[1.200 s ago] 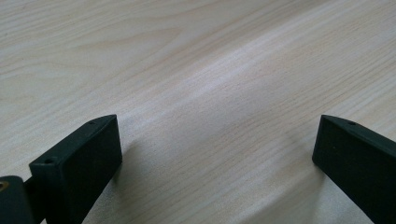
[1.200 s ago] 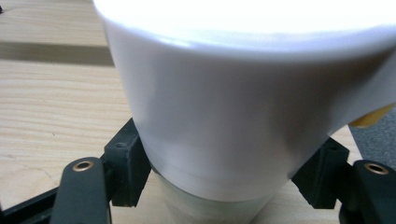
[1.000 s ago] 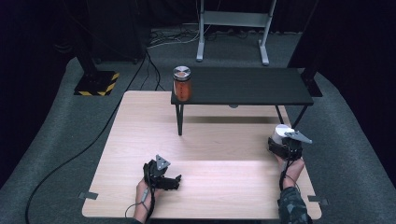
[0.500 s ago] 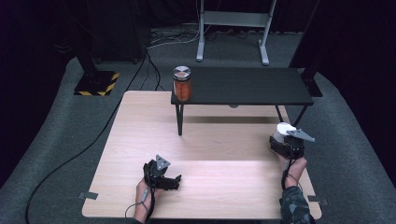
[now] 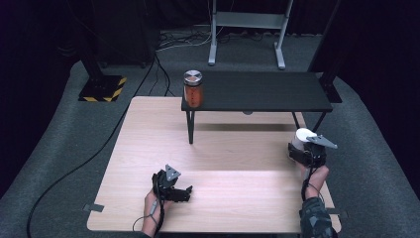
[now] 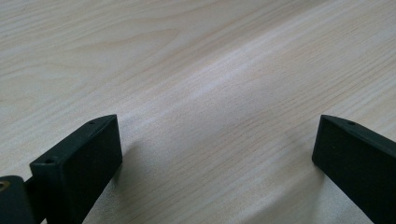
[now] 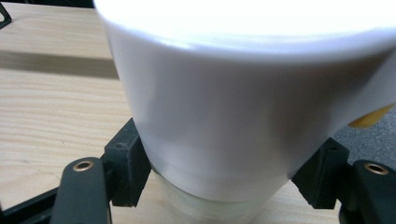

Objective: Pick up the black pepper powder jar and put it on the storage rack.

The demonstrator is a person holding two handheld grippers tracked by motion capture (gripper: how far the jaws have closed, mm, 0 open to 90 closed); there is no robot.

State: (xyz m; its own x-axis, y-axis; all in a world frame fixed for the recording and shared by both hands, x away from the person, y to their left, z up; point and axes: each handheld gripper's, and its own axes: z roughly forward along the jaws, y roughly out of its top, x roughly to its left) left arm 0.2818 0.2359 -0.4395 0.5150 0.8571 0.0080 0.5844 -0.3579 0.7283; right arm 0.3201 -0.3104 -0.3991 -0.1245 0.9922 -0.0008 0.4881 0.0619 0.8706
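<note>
The right gripper (image 7: 224, 172) is clamping a white cup (image 7: 243, 102) between its two black jaws, holding it near the right edge of the wooden table (image 5: 223, 148). The left gripper (image 6: 217, 154) is resting low over bare tabletop, jaws spread wide with nothing between them. Farther off, an orange jar (image 5: 192, 89) is standing on the black bench (image 5: 262, 91).

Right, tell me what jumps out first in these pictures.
The right hand-held gripper is clamped on a white cup at the right edge of the wooden table. Next, an orange-filled jar with a metal lid stands on the left end of the black shelf. The left hand-held gripper rests open near the front edge.
</note>
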